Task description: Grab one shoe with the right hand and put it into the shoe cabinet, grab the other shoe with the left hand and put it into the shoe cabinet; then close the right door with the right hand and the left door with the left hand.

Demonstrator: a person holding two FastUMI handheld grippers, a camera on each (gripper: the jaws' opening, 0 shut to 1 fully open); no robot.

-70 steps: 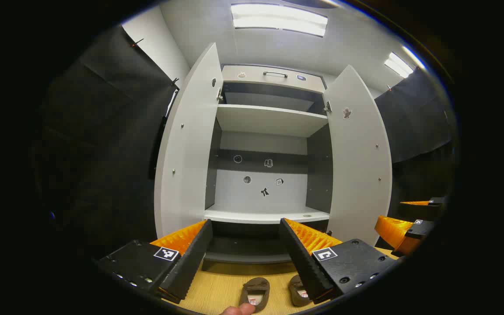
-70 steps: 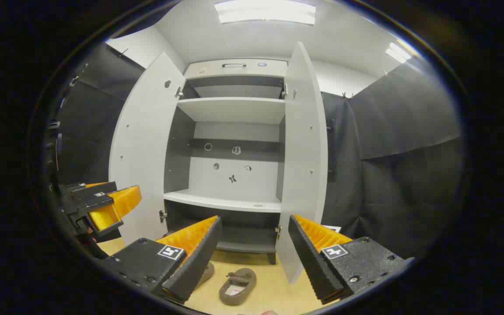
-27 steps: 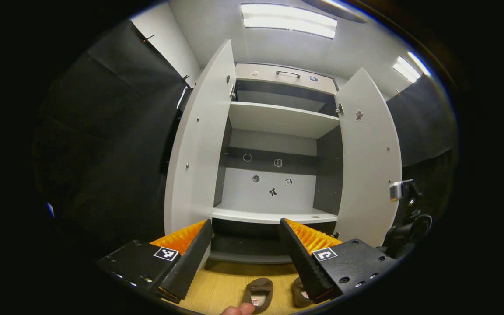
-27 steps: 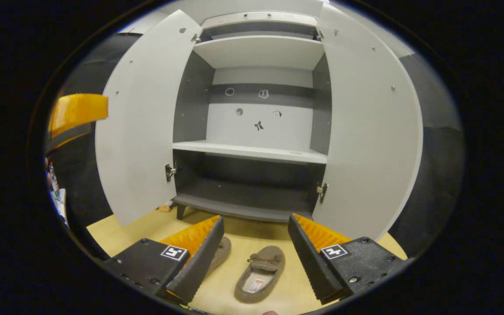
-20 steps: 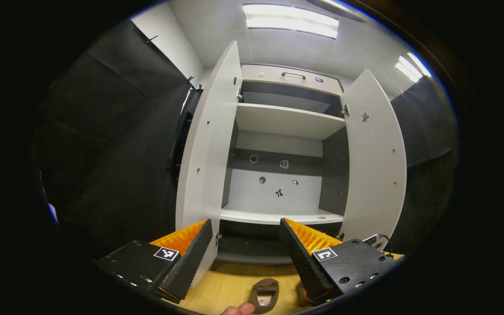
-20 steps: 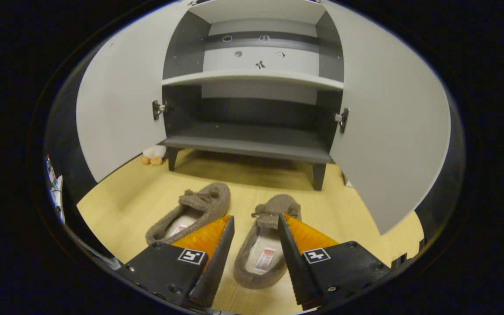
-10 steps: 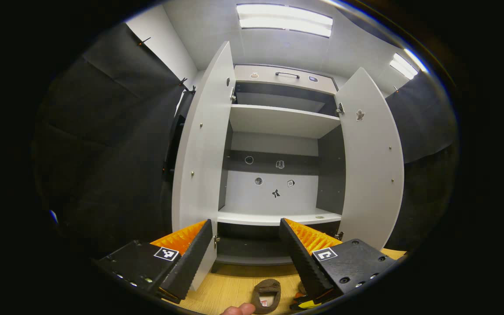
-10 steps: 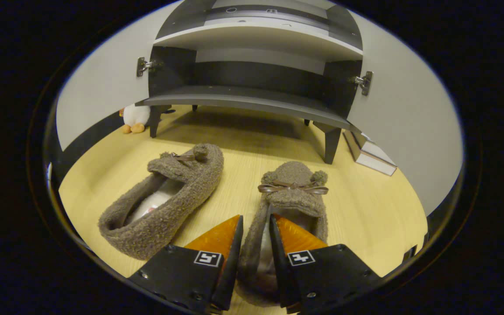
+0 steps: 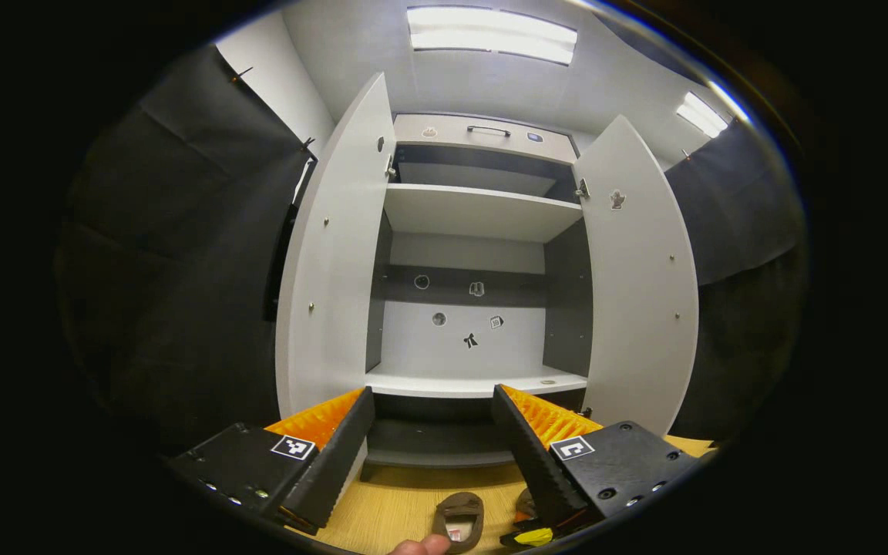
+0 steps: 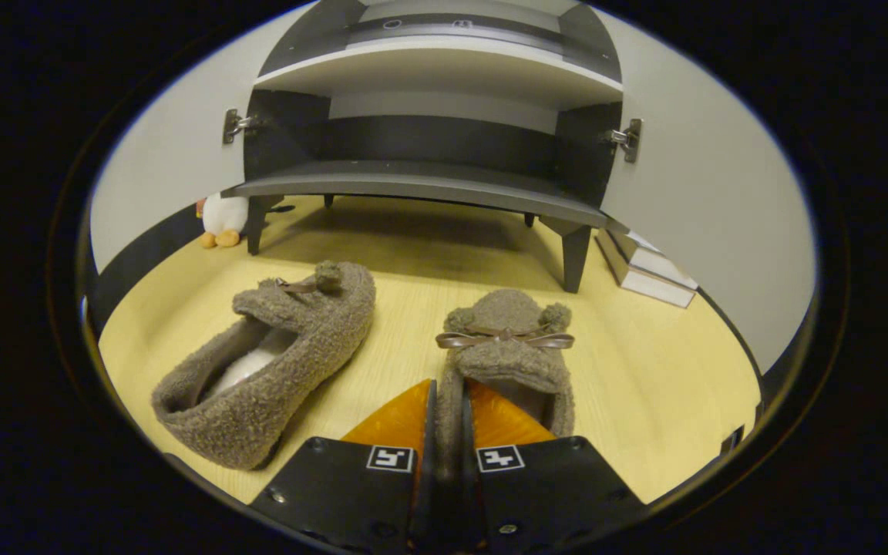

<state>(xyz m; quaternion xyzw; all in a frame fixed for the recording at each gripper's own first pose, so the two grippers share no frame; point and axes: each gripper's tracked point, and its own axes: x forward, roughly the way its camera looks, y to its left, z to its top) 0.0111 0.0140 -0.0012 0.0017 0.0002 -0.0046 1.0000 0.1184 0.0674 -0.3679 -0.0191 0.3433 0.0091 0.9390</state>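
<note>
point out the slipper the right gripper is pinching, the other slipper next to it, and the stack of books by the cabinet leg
Pinched slipper (image 10: 507, 356): right gripper view, on its fuzzy toe just below the bow.
Other slipper (image 10: 313, 324): right gripper view, on its outer side wall.
Stack of books (image 10: 644, 270): right gripper view, on the spines facing the floor's right side.

A staged recording booth dressed as a home entryway: black cloth walls (image 9: 182, 254) hang around a white shoe cabinet (image 9: 482, 212); ceiling light panels (image 9: 490, 35); wood-look floor (image 10: 660, 370); 1 plush toy (image 10: 220, 216).
</note>
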